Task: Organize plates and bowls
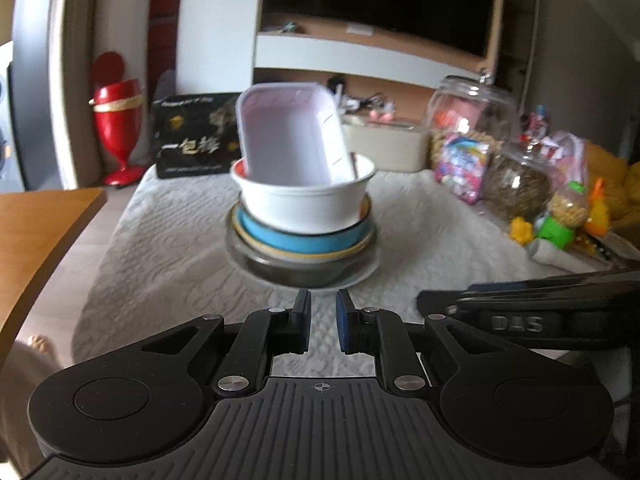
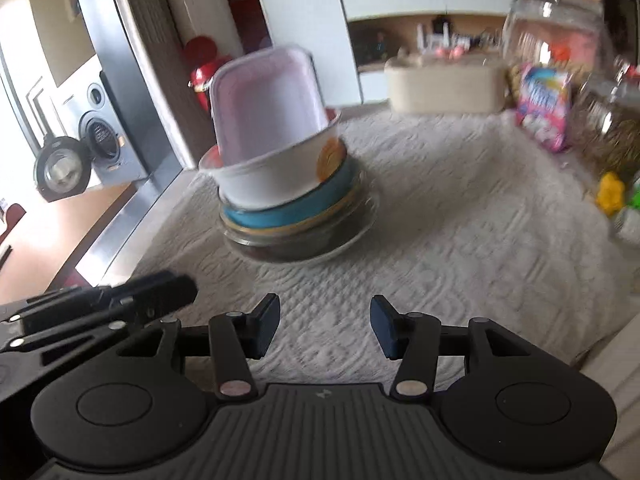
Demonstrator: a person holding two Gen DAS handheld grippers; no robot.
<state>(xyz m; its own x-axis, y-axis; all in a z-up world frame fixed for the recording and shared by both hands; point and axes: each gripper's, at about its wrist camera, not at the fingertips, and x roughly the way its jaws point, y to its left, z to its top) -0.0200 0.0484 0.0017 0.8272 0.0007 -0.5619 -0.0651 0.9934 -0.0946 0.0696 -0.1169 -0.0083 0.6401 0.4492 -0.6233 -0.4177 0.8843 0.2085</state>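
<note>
One stack of dishes, dead ahead of both grippers, on the white quilted cloth.

Left gripper nearly closed, narrow gap, holding nothing; right gripper spread wide, also holding nothing. Counted top down: one pale plastic tub tilted inside one white bowl, one blue dish, one yellow-rimmed plate, one glass bowl. Lower layers blurry, count shaky.

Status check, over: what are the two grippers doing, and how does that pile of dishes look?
Left gripper nearly closed, empty. Right gripper open, empty. Stack on the tablecloth: plastic tub leaning in white bowl, blue dish beneath. Path ahead clear.
</note>
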